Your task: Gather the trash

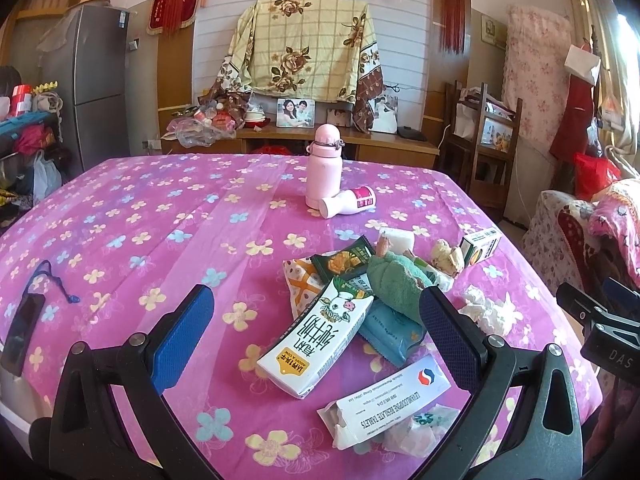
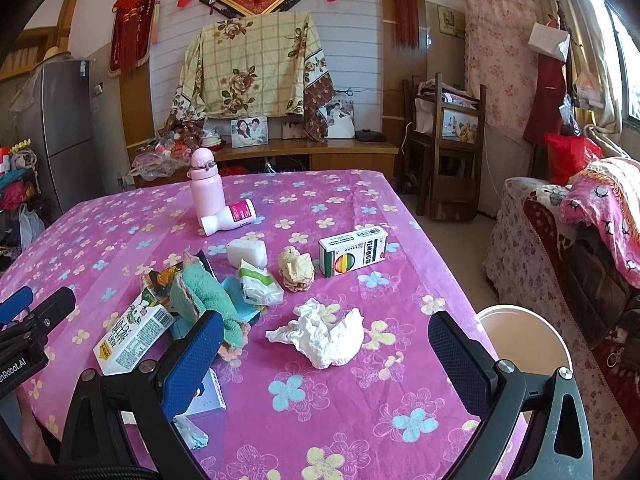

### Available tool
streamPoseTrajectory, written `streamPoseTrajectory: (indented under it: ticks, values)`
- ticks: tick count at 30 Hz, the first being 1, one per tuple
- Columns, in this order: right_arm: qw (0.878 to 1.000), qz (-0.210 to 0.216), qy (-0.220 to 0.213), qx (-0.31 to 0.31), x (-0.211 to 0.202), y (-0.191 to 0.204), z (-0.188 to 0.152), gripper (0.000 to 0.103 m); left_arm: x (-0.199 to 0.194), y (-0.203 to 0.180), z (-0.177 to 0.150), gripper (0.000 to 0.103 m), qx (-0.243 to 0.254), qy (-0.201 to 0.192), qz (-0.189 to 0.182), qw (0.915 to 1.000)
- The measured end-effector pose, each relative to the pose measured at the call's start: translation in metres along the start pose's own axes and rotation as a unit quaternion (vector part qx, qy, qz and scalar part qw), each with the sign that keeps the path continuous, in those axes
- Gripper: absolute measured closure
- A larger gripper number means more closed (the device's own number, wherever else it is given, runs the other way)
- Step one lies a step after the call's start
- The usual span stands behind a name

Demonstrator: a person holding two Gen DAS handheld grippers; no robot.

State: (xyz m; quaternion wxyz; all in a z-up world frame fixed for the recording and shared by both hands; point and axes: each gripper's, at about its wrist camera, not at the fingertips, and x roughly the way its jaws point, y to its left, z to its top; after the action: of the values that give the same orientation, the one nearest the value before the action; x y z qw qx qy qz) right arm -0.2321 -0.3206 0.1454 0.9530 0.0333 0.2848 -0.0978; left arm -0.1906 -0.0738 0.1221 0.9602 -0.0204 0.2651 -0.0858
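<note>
A desk (image 1: 120, 216) covered in a pink flowered cloth carries scattered trash. The left hand-held gripper (image 1: 316, 320) hovers wide open and empty above a flattened milk carton (image 1: 316, 340), which lies on a blue packet (image 1: 394, 330) beside a white tablet box (image 1: 388, 404). The right hand-held gripper (image 2: 326, 344), also wide open and empty, frames a crumpled white tissue (image 2: 320, 332). Farther back lie a green cloth (image 2: 208, 300), a crumpled beige paper ball (image 2: 296, 270) and a small medicine box (image 2: 354, 250). A pink flask (image 2: 206, 188) stands upright, touching a toppled white bottle (image 2: 230, 216). A white bin (image 2: 524, 336) sits off the desk's right edge.
</note>
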Motion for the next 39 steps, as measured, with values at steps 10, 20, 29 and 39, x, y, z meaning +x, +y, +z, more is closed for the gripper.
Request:
streamPoseTrajectory:
  ticks: [10,20,29,39]
  values:
    - [1.0,-0.001,0.008,0.003,0.004,-0.002,-0.002,0.002,0.001,-0.003,0.001,0.001,0.003,0.004,0.0,1.0]
    - [1.0,0.0,0.023,-0.002,0.011,-0.004,-0.004,0.002,0.004,0.001,-0.003,0.001,0.01,0.01,0.005,0.9999]
    - [0.998,0.031,0.048,-0.005,0.024,-0.005,-0.009,0.002,0.01,0.019,0.002,0.001,0.049,0.028,0.01,0.9984]
    - [0.982,0.157,0.101,0.008,0.067,0.012,0.002,0.011,0.049,0.023,-0.011,0.001,0.069,0.103,-0.042,0.9914]
